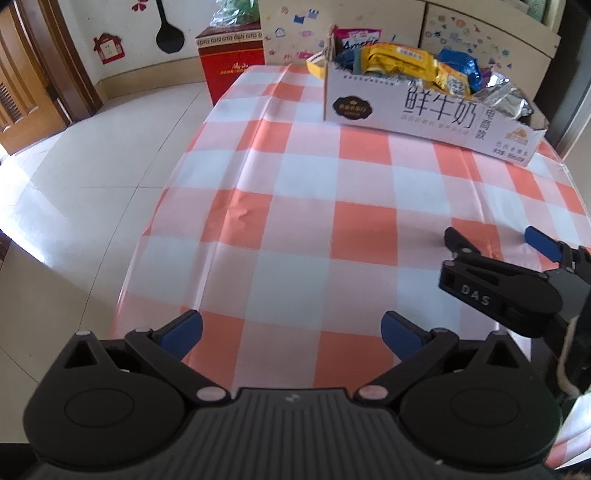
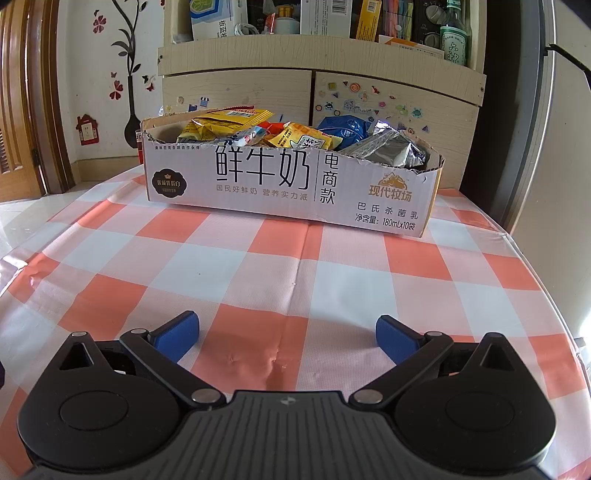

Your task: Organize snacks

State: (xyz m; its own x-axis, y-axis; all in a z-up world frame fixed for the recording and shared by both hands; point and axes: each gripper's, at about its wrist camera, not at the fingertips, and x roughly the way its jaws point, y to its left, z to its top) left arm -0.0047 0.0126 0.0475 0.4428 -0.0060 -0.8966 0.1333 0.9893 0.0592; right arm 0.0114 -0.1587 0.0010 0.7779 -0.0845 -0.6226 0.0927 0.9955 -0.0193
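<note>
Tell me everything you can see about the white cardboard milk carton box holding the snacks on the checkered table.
The white cardboard milk box is a long, low carton printed with large black Chinese characters, a dark badge at one end and a gold logo at the other. Its top is torn open with ragged edges. It sits flat on the orange-and-white checkered tablecloth, filled with yellow, blue and silver snack packets. Neither gripper touches it.

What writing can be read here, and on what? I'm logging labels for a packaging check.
"鲜牛奶", "电商款", "现代牧场", "巴氏杀菌乳", "净含量: 180mL×10袋": front of the cardboard box holding the snacks.
"国民好鲜奶 营养实力派": same box, under the big characters.
"DAS": side of the right gripper, seen from the left wrist.
"Americ...", cut off: white packet behind the box.
Snack bags, green bottle, red box: too small or blurred to read.
</note>
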